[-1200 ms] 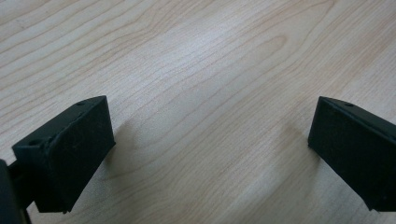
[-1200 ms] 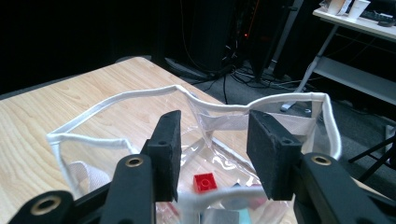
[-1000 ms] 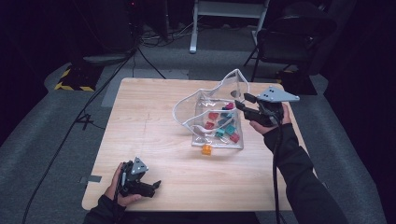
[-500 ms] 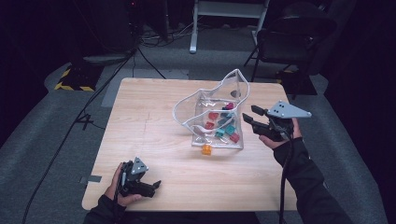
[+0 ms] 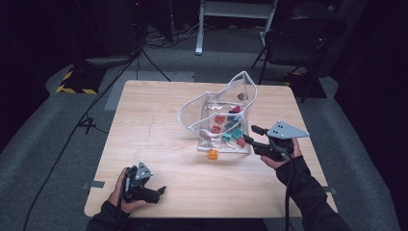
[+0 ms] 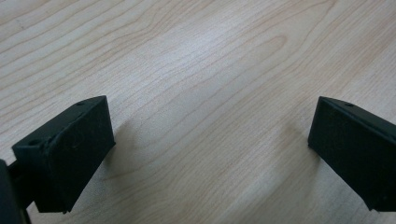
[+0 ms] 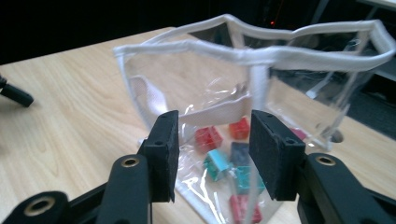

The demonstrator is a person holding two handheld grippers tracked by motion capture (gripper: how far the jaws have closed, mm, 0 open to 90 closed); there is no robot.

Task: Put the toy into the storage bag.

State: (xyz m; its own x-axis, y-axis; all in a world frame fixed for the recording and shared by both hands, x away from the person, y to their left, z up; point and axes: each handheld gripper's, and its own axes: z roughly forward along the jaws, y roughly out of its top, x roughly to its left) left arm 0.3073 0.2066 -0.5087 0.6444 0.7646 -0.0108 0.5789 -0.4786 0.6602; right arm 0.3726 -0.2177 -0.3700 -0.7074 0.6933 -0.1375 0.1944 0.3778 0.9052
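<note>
A clear plastic bag [image 5: 239, 86] with white trim stands open at the middle of the wooden table [image 5: 159, 120]. Several coloured bricks [image 5: 230, 126], red, teal and dark, lie inside it. One orange brick [image 5: 212, 154] lies on the table just outside its near side. My right gripper [image 5: 250, 134] is low beside the bag's near right corner, pointing at it. In the right gripper view the right gripper [image 7: 212, 140] is open, with nothing between its jaws and the bag [image 7: 196, 46] just beyond. My left gripper [image 5: 159, 191] rests near the table's front left; its jaws stand wide open over bare wood [image 6: 210, 56].
A dark chair [image 5: 298, 38] stands behind the table's far right corner, and cables [image 5: 86, 120] run across the floor at the left. The table's left half [image 5: 144, 110] is bare wood.
My right gripper has drawn back from the bag's upper right rim toward the table's near side and now sits lower by the bag's near corner. The left gripper has not moved.
</note>
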